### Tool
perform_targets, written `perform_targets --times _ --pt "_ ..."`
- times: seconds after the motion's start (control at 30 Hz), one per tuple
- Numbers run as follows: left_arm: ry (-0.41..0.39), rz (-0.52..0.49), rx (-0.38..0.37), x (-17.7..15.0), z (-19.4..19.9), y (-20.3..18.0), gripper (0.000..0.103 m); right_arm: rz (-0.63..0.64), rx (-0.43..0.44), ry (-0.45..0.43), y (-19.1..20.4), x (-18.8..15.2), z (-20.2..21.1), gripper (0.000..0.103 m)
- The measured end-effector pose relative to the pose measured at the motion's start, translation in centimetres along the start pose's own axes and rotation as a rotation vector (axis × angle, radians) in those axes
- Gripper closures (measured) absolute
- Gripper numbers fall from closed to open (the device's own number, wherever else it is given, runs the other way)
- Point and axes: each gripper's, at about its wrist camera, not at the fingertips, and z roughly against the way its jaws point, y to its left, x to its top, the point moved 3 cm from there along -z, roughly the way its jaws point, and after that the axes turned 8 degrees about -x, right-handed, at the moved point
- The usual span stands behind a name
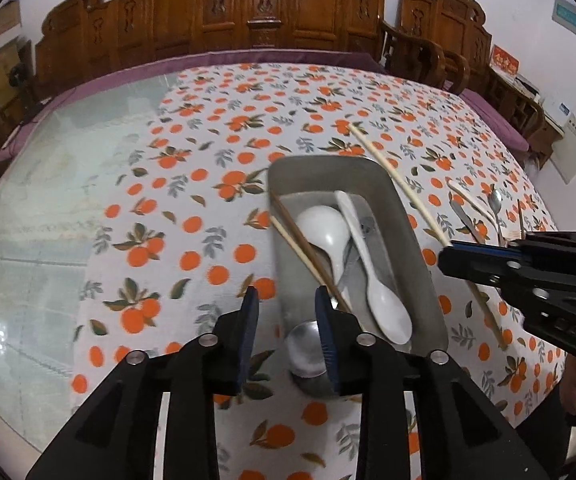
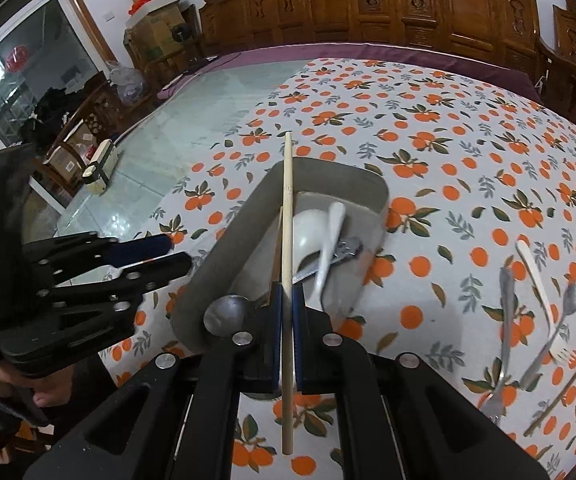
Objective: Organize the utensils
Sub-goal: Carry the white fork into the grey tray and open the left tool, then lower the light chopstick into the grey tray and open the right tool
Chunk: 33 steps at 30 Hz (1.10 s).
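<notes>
A tablecloth point(image 1: 216, 128) printed with oranges covers much of the table, and the metal tray point(image 1: 416, 240) on it is the landmark here. Beyond the tray's far end runs a row of carved wooden chairs point(image 1: 264, 4).

Inside the tray lie a white ladle point(image 1: 324, 228), a white plastic spoon point(image 1: 384, 300) beside it, a dark chopstick point(image 1: 288, 216) and a pale chopstick point(image 1: 296, 248) slanting along the tray's left wall, and a steel spoon point(image 1: 306, 346) whose bowl sits at the tray's near end.

The left gripper point(image 1: 284, 300) hangs over the near left corner of the tray, its blue pads parted with nothing pinched between them; the chopsticks in the tray pass just beside its right pad.

The right gripper point(image 2: 287, 292) is clamped tight on a bamboo chopstick point(image 2: 287, 184), which in the right wrist view stands over the tray, crossing its left rim; in the left wrist view the same stick runs along the tray's right side.

To the right of the tray, on the cloth, lie two metal forks point(image 2: 506, 320), a white-handled utensil point(image 2: 536, 280) and another thin dark stick point(image 2: 568, 388)
</notes>
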Motion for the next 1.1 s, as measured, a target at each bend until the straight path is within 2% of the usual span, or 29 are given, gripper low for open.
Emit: perform_targets --times 0.23,0.3,0.43,0.47,0.5,0.67,0.77,1.1 --pt "-0.033 -0.002 0.021 -0.4 2.6 1.2 0.069 -0.058 0.025 0.015 0.4 0.9 -1.8 0.097" --pt "-0.048 0.003 0.024 -0.5 3.4 1.5 0.055 -0.068 0.019 0.014 0.6 1.2 -2.4 0.097" --pt "-0.069 0.011 0.037 -0.7 4.4 2.3 0.054 -0.073 0.009 0.007 1.1 1.6 -3.4 0.097" --pt "-0.077 0.015 0.041 -0.8 4.7 2.5 0.051 -0.072 0.005 0.004 1.3 1.5 -3.5 0.097" --pt "-0.083 0.02 0.045 -0.9 4.9 2.7 0.042 -0.07 -0.002 0.004 1.4 1.5 -3.8 0.097" --pt "-0.088 0.031 0.048 -1.3 5.3 3.3 0.041 -0.055 -0.034 0.019 1.7 1.0 -5.5 0.097" --pt "-0.104 0.03 0.043 -1.5 5.7 3.5 0.024 -0.059 -0.043 0.031 1.7 0.7 -6.3 0.097" --pt "-0.109 0.041 0.051 -1.7 6.2 3.6 0.019 -0.034 -0.035 0.044 2.1 0.6 -7.3 0.096"
